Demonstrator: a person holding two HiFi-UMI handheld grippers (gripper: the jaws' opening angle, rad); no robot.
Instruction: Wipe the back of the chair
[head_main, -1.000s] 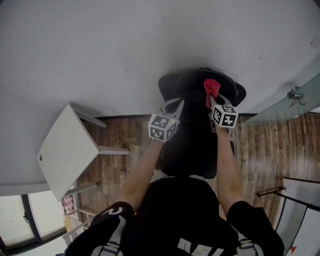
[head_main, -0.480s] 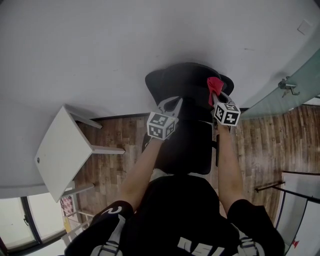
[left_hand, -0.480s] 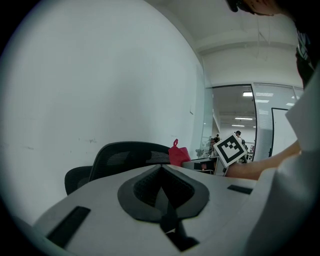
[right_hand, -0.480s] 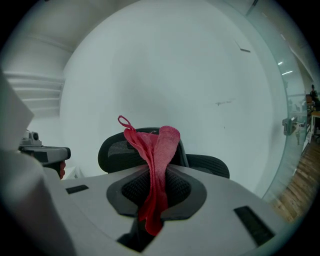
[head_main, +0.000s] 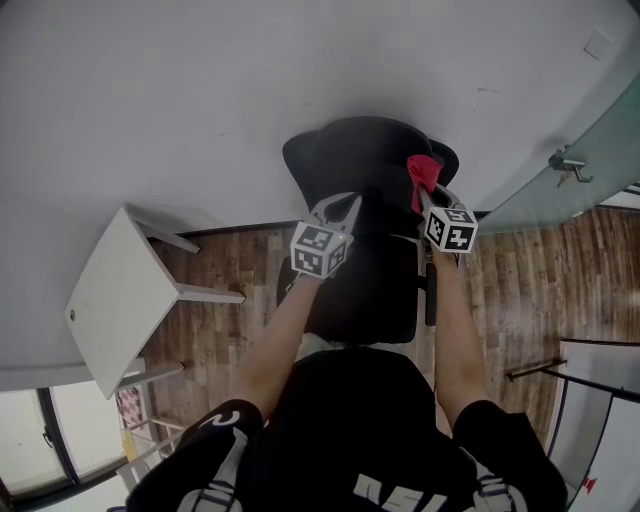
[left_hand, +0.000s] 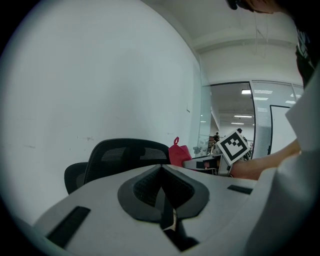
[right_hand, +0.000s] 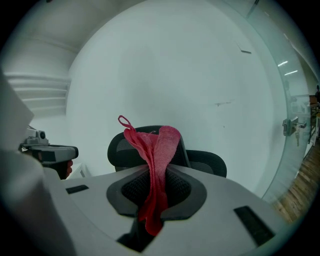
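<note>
A black mesh office chair (head_main: 370, 190) stands against the white wall, its back towards me; it also shows as the chair (left_hand: 125, 157) in the left gripper view and the chair (right_hand: 200, 162) in the right gripper view. My right gripper (head_main: 428, 195) is shut on a red cloth (head_main: 422, 176), held at the upper right of the chair back; the red cloth (right_hand: 156, 160) stands up between its jaws. My left gripper (head_main: 343, 207) is shut and holds nothing, near the left side of the chair back. The red cloth (left_hand: 179, 154) shows in the left gripper view too.
A white table (head_main: 120, 295) stands to the left on the wooden floor (head_main: 540, 290). A glass partition with a metal handle (head_main: 562, 165) rises at the right. The white wall (head_main: 200, 100) is right behind the chair.
The chair and both grippers have shifted up and left in the head view. The right gripper still holds the red cloth at the chair back's upper right.
</note>
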